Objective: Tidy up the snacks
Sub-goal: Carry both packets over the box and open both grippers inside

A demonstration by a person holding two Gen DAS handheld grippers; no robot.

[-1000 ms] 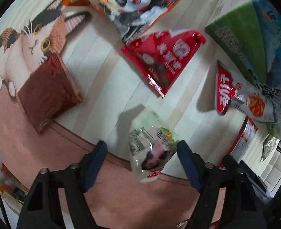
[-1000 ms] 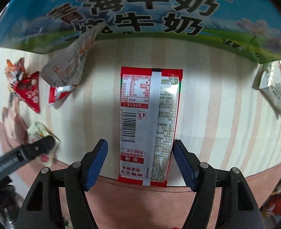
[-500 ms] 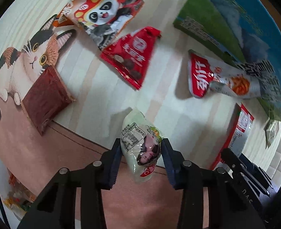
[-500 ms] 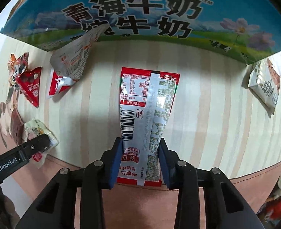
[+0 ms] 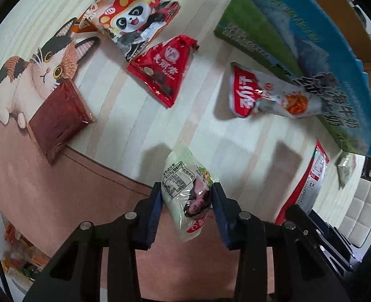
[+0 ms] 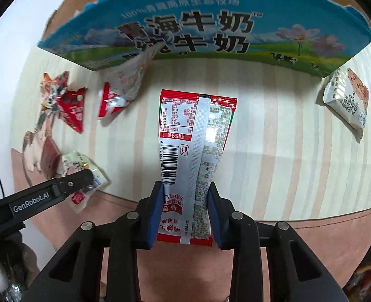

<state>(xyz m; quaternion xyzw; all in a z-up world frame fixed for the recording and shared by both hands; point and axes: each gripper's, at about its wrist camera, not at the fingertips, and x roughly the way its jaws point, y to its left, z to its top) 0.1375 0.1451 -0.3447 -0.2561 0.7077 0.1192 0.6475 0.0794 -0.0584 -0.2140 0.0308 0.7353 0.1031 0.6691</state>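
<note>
A pale green snack packet (image 5: 180,176) hangs above the striped mat, pinched between the blue pads of my left gripper (image 5: 187,193), which is shut on it. In the right wrist view the same packet (image 6: 77,161) shows at the lower left under a left finger. My right gripper (image 6: 185,191) has a long red and silver packet (image 6: 195,130) between its pads; the jaws are closing and press its lower end, which creases inward. The packet's back with the barcode faces the camera. It also shows at the right edge of the left wrist view (image 5: 313,176).
An open blue and green milk carton box (image 6: 198,25) stands along the far side. On the cat-print mat (image 5: 34,75) lie a panda packet (image 5: 135,22), a red triangular packet (image 5: 165,70), a brown packet (image 5: 59,115), a red and white pouch (image 5: 268,95) and a beige packet (image 6: 346,98).
Both grippers went from open around their packets to shut on them. Both have risen, and the packets have lifted off the mat with them.
</note>
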